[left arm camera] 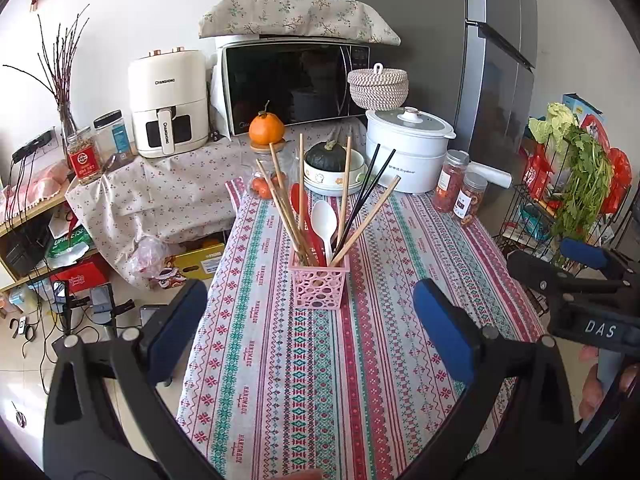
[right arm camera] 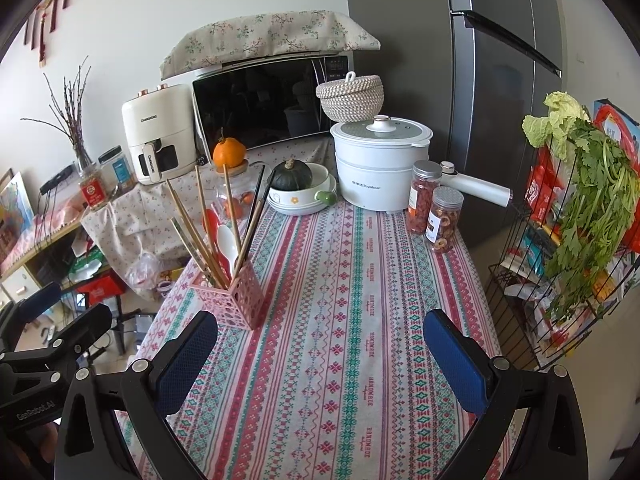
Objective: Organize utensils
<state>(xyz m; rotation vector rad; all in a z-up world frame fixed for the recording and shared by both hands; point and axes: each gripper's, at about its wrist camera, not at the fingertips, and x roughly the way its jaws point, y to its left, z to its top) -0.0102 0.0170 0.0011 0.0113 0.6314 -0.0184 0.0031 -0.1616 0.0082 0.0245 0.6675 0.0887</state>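
On the left, the left tool (left arm camera: 310,340) hangs with its blue pads spread wide and nothing between them, low over the patterned tabletop (left arm camera: 400,280); straight ahead of it, apart from the pads and roughly centred between them, stands the pink perforated holder (left arm camera: 319,286); in it stand the wooden chopsticks (left arm camera: 286,208), a pair of black chopsticks (left arm camera: 362,196), a white spoon (left arm camera: 325,220) and a red spoon (left arm camera: 304,210), all upright or leaning, handles down; no loose utensil shows on the cloth in either view, so the sorting looks finished or very nearly so, with perhaps only a tidy-up of the leaning sticks left; further right, the right tool (right arm camera: 320,356) is likewise wide and empty, the holder ahead and to its left, just beyond its left pad.
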